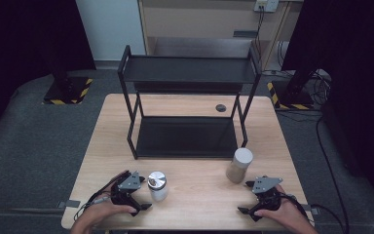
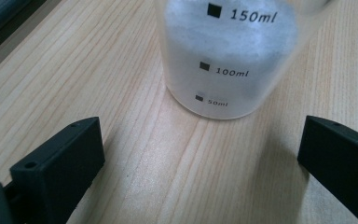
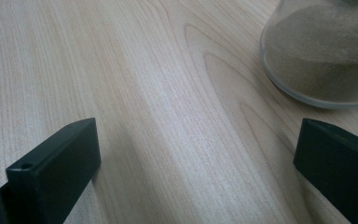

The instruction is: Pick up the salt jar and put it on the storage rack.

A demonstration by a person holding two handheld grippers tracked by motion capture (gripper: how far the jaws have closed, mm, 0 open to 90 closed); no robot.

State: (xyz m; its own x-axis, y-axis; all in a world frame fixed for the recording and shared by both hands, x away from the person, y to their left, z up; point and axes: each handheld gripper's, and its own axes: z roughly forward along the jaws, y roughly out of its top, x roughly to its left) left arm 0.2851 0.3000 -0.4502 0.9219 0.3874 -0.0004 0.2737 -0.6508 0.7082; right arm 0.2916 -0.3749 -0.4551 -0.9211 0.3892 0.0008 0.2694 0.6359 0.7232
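On the near left of the wooden table (image 1: 195, 195), just beside the left gripper (image 1: 137, 191), stands a small clear jar (image 1: 157, 185) w/ a shiny metal lid. It's upright and filled w/ white powder; the left gripper view shows its frosted wall (image 2: 228, 60) printed w/ black squares and 50, 100, 150 ml marks, powder reaching past the top mark. Left gripper rests on the tabletop under the person's left hand (image 1: 100, 214), jaws spread wide, nothing between the pads; the jar sits a bit ahead of the jaw tips, roughly centred, not touching.

Further right, near the table's right edge, a taller jar (image 1: 238, 165) w/ a white lid stands upright, holding tan-brown powder; its rounded base (image 3: 321, 56) shows at upper right in the right gripper view. Right gripper (image 1: 253, 200) lies just in front of it under the right hand (image 1: 285, 214), jaws also wide apart, gripping nothing, jar off to one side of the gap.

Behind both jars, mid-table, is a black two-tier metal shelf rack (image 1: 187, 105), both tiers bare. A small dark round disc (image 1: 220, 107) sits on the tabletop at the back. Bare wood lies between each jar and the rack's lower tier, w/ nothing in the way.
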